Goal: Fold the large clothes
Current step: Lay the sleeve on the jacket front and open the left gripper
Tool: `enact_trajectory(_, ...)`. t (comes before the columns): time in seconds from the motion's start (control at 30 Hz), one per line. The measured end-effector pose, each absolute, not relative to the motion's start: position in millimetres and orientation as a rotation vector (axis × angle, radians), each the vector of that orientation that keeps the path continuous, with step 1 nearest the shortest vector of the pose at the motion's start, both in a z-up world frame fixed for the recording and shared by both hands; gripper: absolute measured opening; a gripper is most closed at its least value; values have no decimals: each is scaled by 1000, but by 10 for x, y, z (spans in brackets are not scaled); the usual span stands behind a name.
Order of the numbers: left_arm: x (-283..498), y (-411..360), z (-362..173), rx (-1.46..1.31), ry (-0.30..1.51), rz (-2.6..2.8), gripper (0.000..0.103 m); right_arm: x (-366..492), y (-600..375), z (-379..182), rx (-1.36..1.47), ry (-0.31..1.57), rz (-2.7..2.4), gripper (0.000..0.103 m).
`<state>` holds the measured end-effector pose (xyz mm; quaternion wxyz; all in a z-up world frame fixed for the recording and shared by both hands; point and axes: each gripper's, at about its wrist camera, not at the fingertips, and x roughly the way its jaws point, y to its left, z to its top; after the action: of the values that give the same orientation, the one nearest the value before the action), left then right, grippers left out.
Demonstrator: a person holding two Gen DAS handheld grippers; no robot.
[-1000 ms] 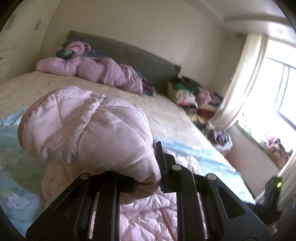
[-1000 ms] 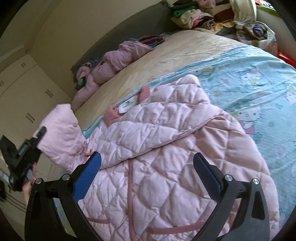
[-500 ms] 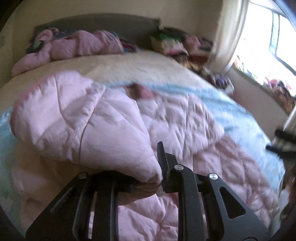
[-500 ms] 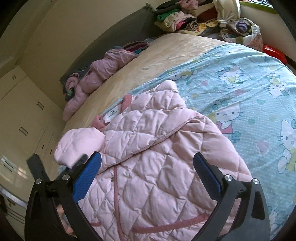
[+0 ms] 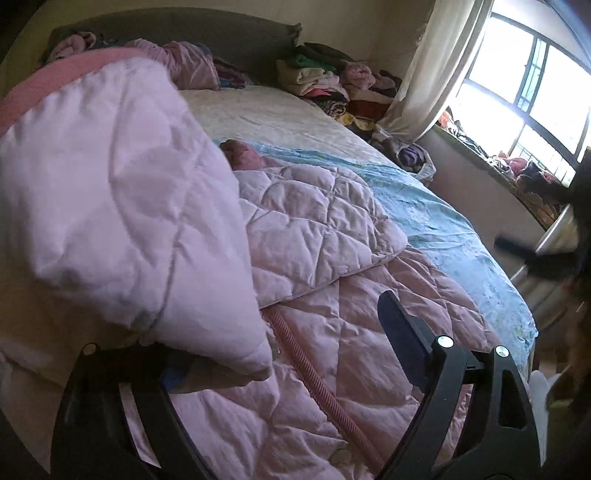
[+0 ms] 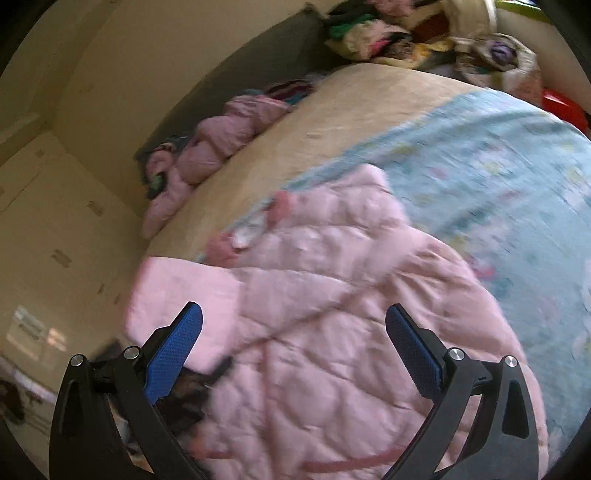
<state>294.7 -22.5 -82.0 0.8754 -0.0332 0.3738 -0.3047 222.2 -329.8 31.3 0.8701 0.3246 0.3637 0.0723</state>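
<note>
Now, over on the left, the left hand-held gripper (image 5: 280,354) is letting go: its jaws are spreading, and the puffy pink sleeve (image 5: 122,206) lies slumped over the left finger (image 5: 122,398), with the right finger standing clear of it. That sleeve belongs to the quilted pink jacket (image 6: 332,325), which lies spread on the light blue cartoon-print sheet (image 6: 491,184) at the near end of the bed (image 5: 280,114), front side up with a darker pink trim strip (image 5: 317,380) running down it and one panel folded across the chest. Moving right, the right hand-held gripper (image 6: 293,343) hangs above the jacket with its blue pads wide apart and nothing between them. Far back, another pink garment (image 6: 221,136) is bundled against the grey headboard (image 5: 229,33), and a heap of clothes (image 5: 325,81) sits beside the curtain (image 5: 439,70).
</note>
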Motion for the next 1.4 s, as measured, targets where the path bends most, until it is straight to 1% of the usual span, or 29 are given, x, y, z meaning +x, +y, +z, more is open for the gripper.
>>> enact_trajectory(0.07, 2934, -189, -775, -97, 772, -646, 83, 2321, -3150, 585, 637, 732, 219, 99)
enact_trajectory(0.13, 2926, -133, -684, -127, 744, -653, 90, 2371, -3016, 857, 598, 682, 278, 99)
enact_trajectory(0.17, 2918, -93, -629, -144, 727, -654, 91, 2388, -2980, 944, 592, 668, 291, 99)
enact_trajectory(0.3, 2872, 113, -388, -225, 605, -636, 93, 2382, -2922, 1080, 591, 640, 297, 99)
enact_trajectory(0.4, 2881, 119, -361, -291, 605, -725, 93, 2329, -2944, 1075, 607, 635, 284, 99)
enact_trajectory(0.57, 2840, -263, -485, -211, 686, -826, 93, 2204, -3128, 1016, 625, 638, 230, 99)
enact_trajectory(0.77, 2863, -236, -465, -213, 706, -779, 93, 2101, -3323, 957, 644, 636, 177, 99)
enact_trajectory(0.93, 2891, 121, -247, -226, 654, -683, 93, 2158, -3344, 853, 654, 668, 178, 99)
enact_trajectory(1.1, 3039, 635, -147, -231, 643, -449, 93, 2361, -3199, 641, 647, 751, 216, 99)
enact_trajectory(1.2, 3125, 932, -152, -234, 660, -321, 94, 2529, -3129, 460, 636, 799, 215, 99)
enact_trajectory(1.4, 3167, 1522, -188, -351, 677, -198, 93, 2851, -3156, -16, 633, 889, 132, 99)
